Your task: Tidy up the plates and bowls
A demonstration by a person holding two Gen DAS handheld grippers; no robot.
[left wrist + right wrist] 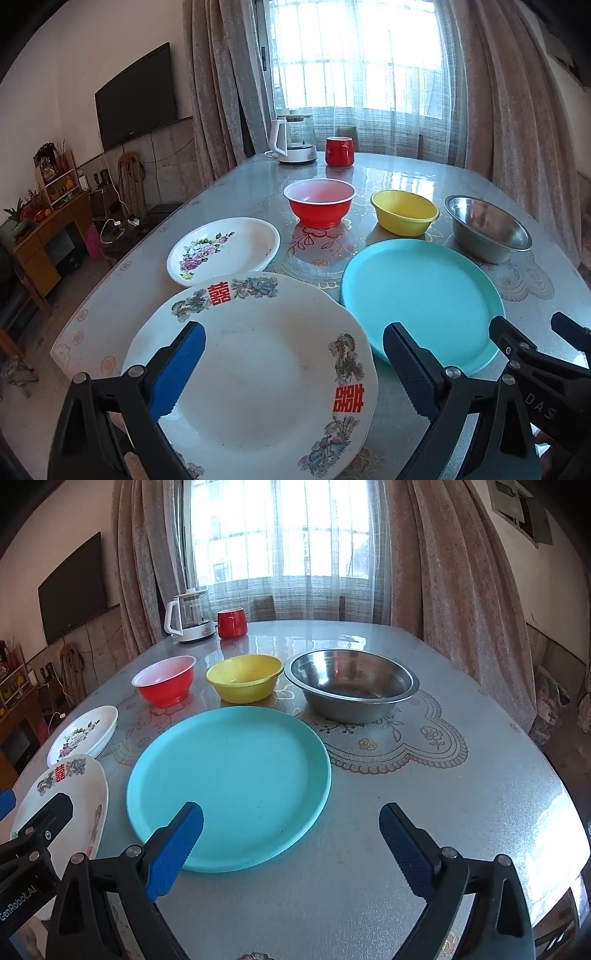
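Curtained windows back a glossy table [406, 812]. Across mid-frame, left to right, a red bowl [164, 681], yellow bowl [243, 679] and steel bowl [351, 686] sit upright, mouths up. Below them lie three flat plates: floral plate [223, 251], dragon plate [258, 369] and teal plate [229, 786]. Left gripper [293, 369] and right gripper [291, 853] hover with jaws wide apart, empty.

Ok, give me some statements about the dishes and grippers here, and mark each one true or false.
1. Three bowls stand in a row behind the turquoise plate. True.
2. The yellow bowl sits between the red bowl and the metal bowl. True.
3. The left gripper is clamped on the dragon plate. False: its jaws stand open above it.
4. The flower plate is stacked on the turquoise plate. False: it lies apart, beyond the dragon plate.
5. The right gripper holds nothing. True.
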